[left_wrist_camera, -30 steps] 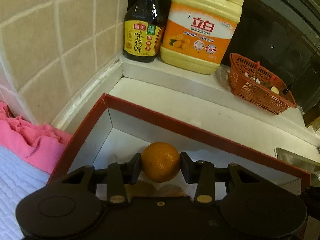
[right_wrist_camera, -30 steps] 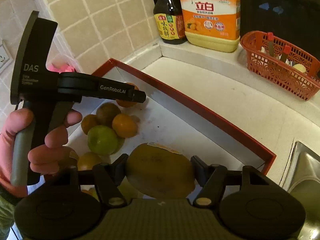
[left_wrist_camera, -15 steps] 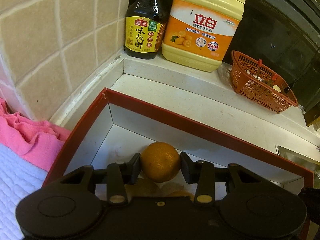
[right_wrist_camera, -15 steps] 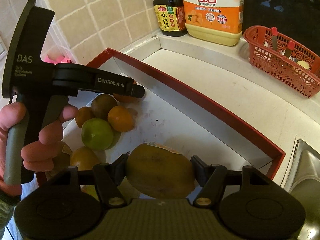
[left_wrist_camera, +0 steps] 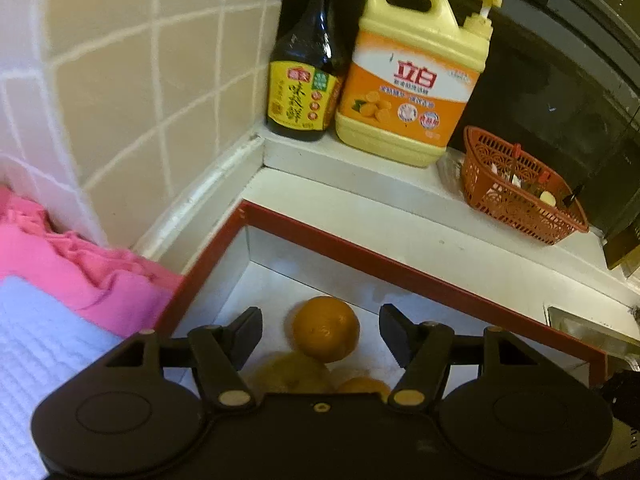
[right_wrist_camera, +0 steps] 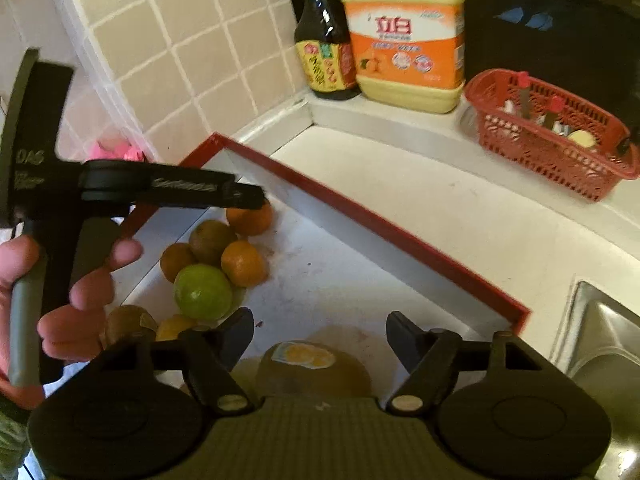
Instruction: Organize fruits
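A red-rimmed white box sits on the counter. My left gripper is open above its far corner, with an orange lying loose between the fingers on the box floor. My right gripper is open over a large brown-green fruit with a yellow sticker resting in the box. A cluster of fruits lies at the box's left: several oranges, a green one and brown ones. The left gripper also shows in the right wrist view, hand-held.
A dark sauce bottle and a yellow detergent jug stand on the back ledge. A red plastic basket sits to their right. A pink cloth lies left of the box. A steel sink is at the right.
Both grippers opened and drew back. The orange dropped from the left gripper into the box, and the big brown-green fruit left the right gripper and rests in the box.
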